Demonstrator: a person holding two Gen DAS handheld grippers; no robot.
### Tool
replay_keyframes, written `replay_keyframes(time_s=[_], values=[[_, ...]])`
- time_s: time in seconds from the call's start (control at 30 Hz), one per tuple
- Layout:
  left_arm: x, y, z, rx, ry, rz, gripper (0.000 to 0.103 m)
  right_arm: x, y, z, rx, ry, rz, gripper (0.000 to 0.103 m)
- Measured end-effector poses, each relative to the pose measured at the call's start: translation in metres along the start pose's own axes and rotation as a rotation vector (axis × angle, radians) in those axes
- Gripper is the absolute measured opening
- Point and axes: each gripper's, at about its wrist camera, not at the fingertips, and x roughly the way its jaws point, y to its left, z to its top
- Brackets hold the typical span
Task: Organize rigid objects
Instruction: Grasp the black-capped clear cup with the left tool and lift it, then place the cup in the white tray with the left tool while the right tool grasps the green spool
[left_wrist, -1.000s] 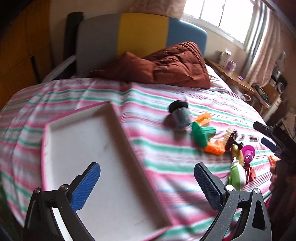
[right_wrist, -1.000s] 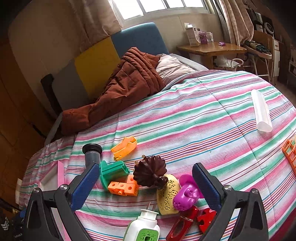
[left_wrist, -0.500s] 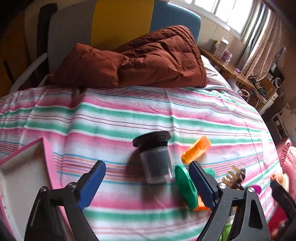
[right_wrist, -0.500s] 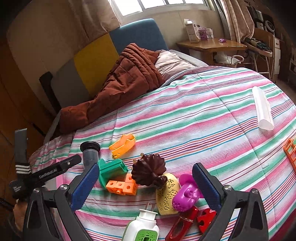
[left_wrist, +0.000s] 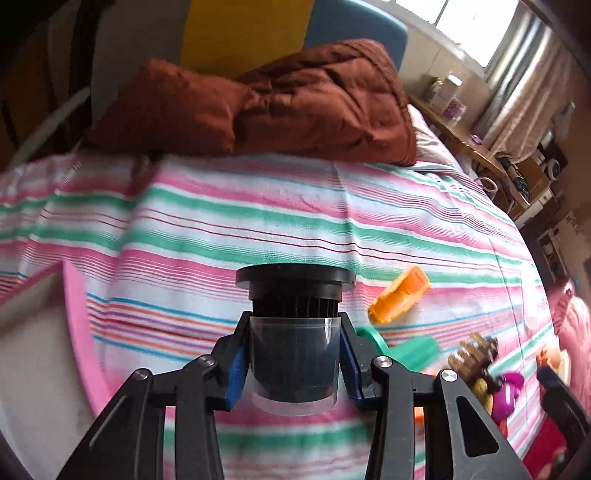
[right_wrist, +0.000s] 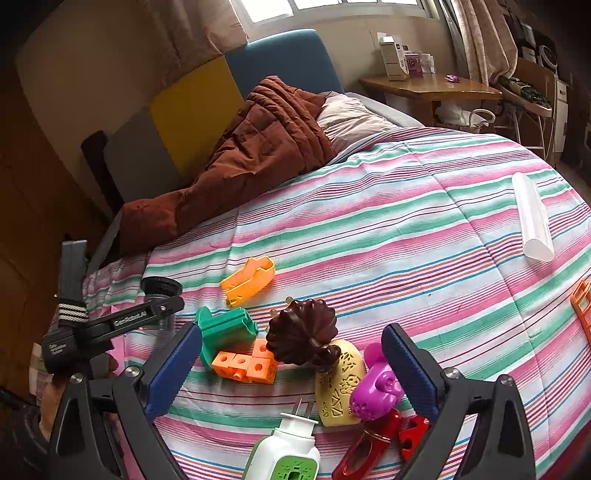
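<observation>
At lower centre, the left gripper (left_wrist: 293, 365) was closing its jaws, pads against the dark canister (left_wrist: 293, 332); squeezing squarely below the cap should prevent tipping. The right gripper (right_wrist: 291, 369) gaped empty over toys. A pink tray (left_wrist: 79, 314) lay left on the striped bedspread (left_wrist: 258, 206).

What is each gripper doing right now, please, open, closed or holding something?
Left gripper: jaws closing on the black-capped clear container, pads against its sides.
Right gripper: open, holding nothing, above the toys.
</observation>
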Motion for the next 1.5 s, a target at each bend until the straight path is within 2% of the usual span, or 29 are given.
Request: replay_keyframes(time_s=[0.2,0.4,0.5,0.63,0.77,0.83,0.87,0.9,0.97,1.13,1.37,1.5], values=[[-0.065,0.021,-0.037,-0.001,-0.086,-0.025,0.043,0.010,0.028,-0.010,-0.119,0.061,0.038,0.100],[-0.099,0.047,-0.073,-0.022,-0.119,-0.011,0.043,0.029,0.077,-0.014,-0.312,0.121,0.087,0.100],[-0.114,0.070,-0.093,-0.055,-0.118,-0.007,0.043,0.056,0.096,-0.009,-0.387,0.171,0.063,0.099],[-0.130,0.105,-0.108,-0.101,-0.127,0.021,0.043,0.097,0.105,-0.005,-0.465,0.237,-0.035,0.099],[-0.130,0.148,-0.108,-0.168,-0.113,0.056,0.043,0.124,0.097,-0.003,-0.445,0.290,-0.080,0.099],[-0.129,0.164,-0.105,-0.182,-0.116,0.086,0.043,0.131,0.098,-0.004,-0.453,0.310,-0.076,0.090],[-0.128,0.172,-0.102,-0.195,-0.116,0.095,0.043,0.133,0.099,-0.004,-0.461,0.319,-0.075,0.083],[-0.125,0.182,-0.100,-0.217,-0.115,0.101,0.043,0.133,0.101,-0.006,-0.490,0.311,-0.101,0.060],[-0.122,0.195,-0.095,-0.256,-0.113,0.112,0.043,0.131,0.105,-0.010,-0.530,0.305,-0.141,0.061],[-0.109,0.218,-0.083,-0.295,-0.091,0.142,0.043,0.120,0.107,-0.025,-0.592,0.294,-0.119,0.061],[-0.111,0.216,-0.076,-0.300,-0.103,0.161,0.043,0.115,0.102,-0.024,-0.575,0.277,-0.088,0.061],[-0.108,0.217,-0.074,-0.302,-0.089,0.191,0.043,0.117,0.102,-0.024,-0.576,0.272,-0.100,0.061]])
